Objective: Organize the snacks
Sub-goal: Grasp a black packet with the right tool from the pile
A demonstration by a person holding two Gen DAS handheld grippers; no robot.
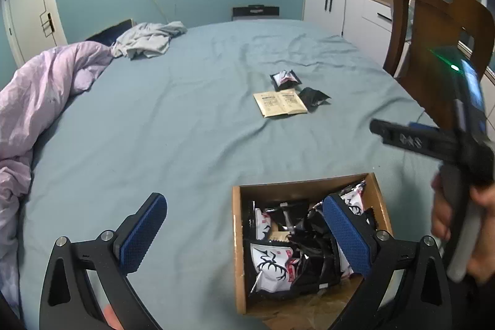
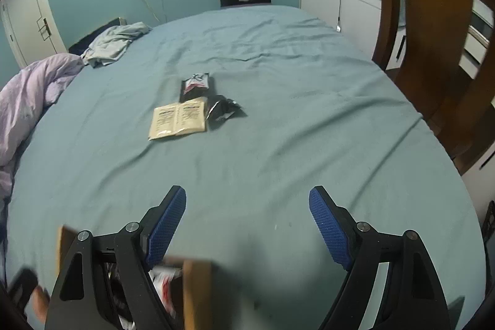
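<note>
Sorting: three loose packets lie on the bed (image 2: 278, 144), still to go into the box (image 1: 236, 237), which already holds many black and white packets.
Tan packet: tan packet (image 2: 178, 118) lies flat near the bed's middle; its long axis runs roughly left to right in the right wrist view, printed face up.
Black packets: printed packet (image 2: 195, 84) touches the tan one's far edge, its long axis running away from the camera; crumpled packet (image 2: 224, 109) sits just beside the tan one's right end.
Box: near edge of the bed, close under the left claw, open top up.
Key relation: the packets lie ahead of the right claw (image 2: 247, 225) and a little to its left, well apart from it; from the left claw (image 1: 244, 232) they lie ahead and to the right, farther off.
Nearer hand: the right, as I judge it, since the left hangs over the box.
Right claw: fingers apart, nothing between them, pointing down at bare sheet.
Left claw: fingers spread wide, empty; its right finger shows in front of the box's contents.
Next move, as a guess: the right claw reaches forward and left, turning to pinch the tan packet across its short side.
</note>
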